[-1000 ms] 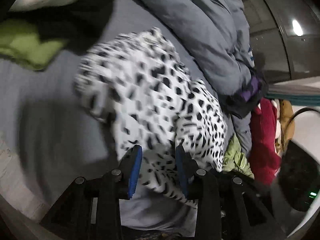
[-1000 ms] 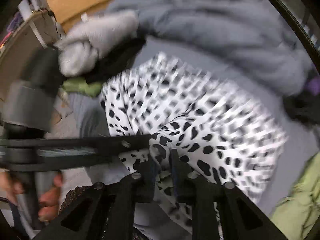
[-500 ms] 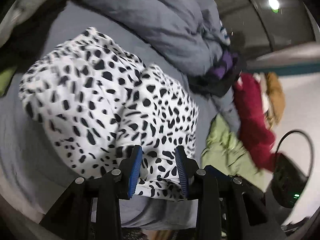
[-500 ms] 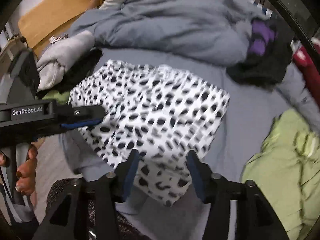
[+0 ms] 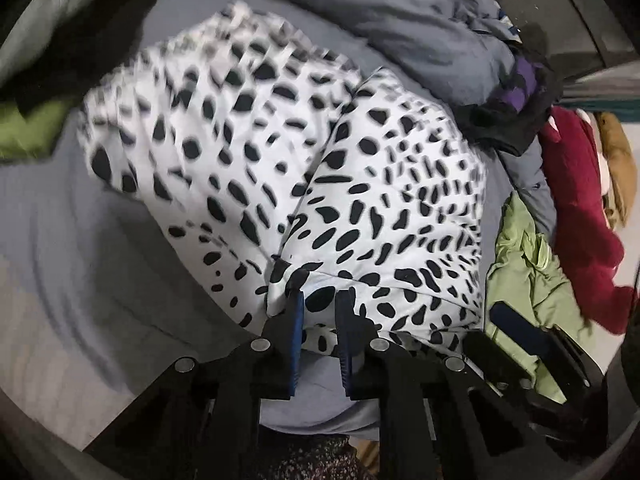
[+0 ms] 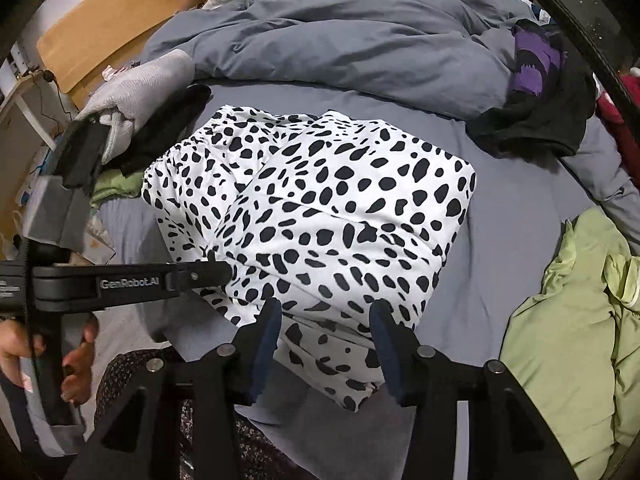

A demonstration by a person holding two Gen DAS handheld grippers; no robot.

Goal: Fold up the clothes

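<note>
A white garment with black spots [image 6: 340, 208] lies folded over on the grey bed sheet [image 6: 512, 216]. In the left wrist view the spotted garment [image 5: 360, 200] fills the middle. My left gripper [image 5: 320, 304] has its jaws closing on the garment's near edge, and a fold of cloth is pinched between the blue pads. Seen from the right wrist, the left gripper [image 6: 224, 272] touches the garment's left edge, with a person's hand [image 6: 76, 356] on its handle. My right gripper [image 6: 324, 320] hovers open over the near edge and grips nothing.
A grey duvet [image 6: 360, 32] with a person lying under it fills the far side of the bed. A black and purple garment [image 6: 536, 100] and a green garment [image 6: 580, 340] lie to the right. Grey, black and green clothes [image 6: 136, 92] are piled on the left.
The right gripper let go of the spotted garment and opened wide. The left gripper's jaws narrowed onto the garment's near edge. The garment now lies doubled over on the sheet.
</note>
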